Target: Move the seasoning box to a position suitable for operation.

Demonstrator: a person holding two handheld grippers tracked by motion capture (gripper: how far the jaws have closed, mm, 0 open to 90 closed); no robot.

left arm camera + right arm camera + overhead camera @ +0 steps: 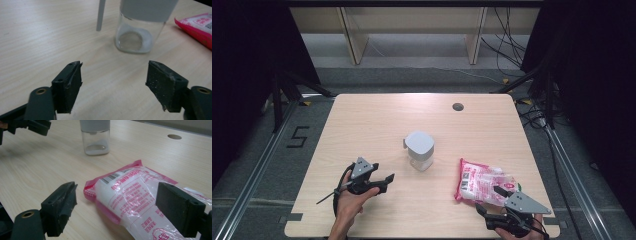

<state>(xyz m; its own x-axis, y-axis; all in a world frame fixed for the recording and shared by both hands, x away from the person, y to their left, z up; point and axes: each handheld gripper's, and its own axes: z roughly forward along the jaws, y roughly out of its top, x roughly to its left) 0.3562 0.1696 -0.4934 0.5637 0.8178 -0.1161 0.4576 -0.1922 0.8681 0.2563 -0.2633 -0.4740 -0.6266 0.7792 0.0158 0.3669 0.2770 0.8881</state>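
High view: both grippers, left [384, 181] and right [490, 199], are gaping wide, holding nothing; the pink bag [482, 182] at four o'clock of the glass jar [420, 150] is waiting untouched.

From my remote station I see a pale wooden table [377, 120], its far right part pierced by a round dark hole [457, 106]; grey floor [412, 80] lies beyond it, marked with a black "5" [298, 136] at the left. Light wooden uprights [354, 40] stand at the back; black cables [507, 45] trail at the right; metal rails [257, 170] flank both sides.
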